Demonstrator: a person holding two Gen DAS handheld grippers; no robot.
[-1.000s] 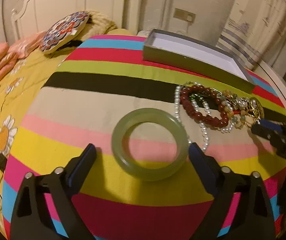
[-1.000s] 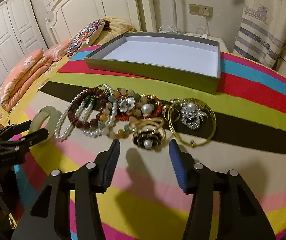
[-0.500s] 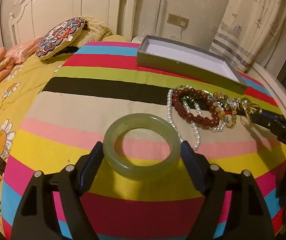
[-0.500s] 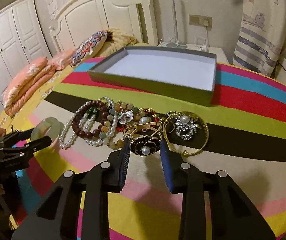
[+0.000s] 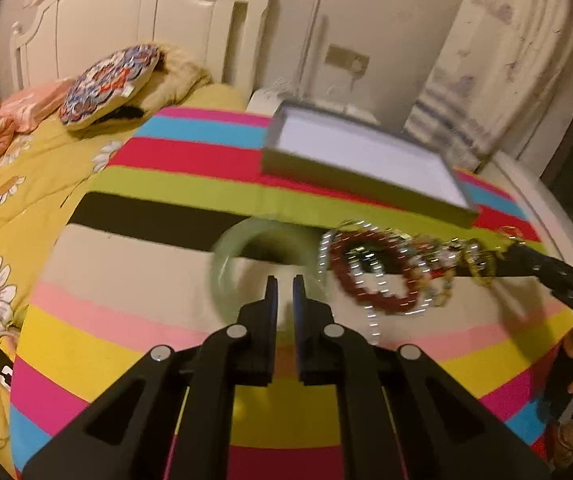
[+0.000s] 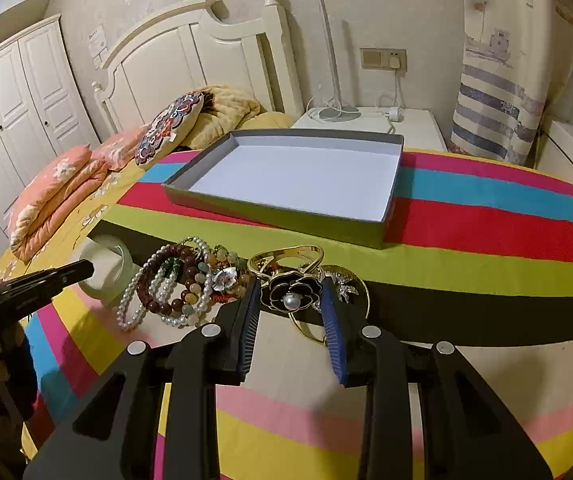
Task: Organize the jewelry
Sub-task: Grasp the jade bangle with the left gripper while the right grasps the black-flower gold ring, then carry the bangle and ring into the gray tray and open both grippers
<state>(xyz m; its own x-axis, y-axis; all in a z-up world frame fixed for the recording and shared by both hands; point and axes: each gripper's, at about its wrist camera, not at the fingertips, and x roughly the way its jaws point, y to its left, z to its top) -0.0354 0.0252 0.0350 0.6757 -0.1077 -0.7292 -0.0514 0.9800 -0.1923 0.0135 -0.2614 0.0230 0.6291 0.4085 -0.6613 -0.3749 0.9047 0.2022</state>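
Lighting: warm, yellowish indoor light, moderately dim, with soft shadows beneath the gripper fingers on the striped blanket [image 6: 466, 280]. Left wrist view: heavy motion blur, smearing the bead bracelets [image 5: 378, 272] and grey tray [image 5: 366, 184]. Right wrist view: sharp; both show fisheye bending and dark corners.

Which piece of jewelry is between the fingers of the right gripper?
The black flower bangle with a pearl centre, unlike the beaded bracelets lying left of it.

Pale green bangle [image 5: 246, 240], dark red bead bracelet [image 6: 166, 280], grey white-lined box [image 6: 298, 176], rainbow-striped blanket [image 6: 486, 216]
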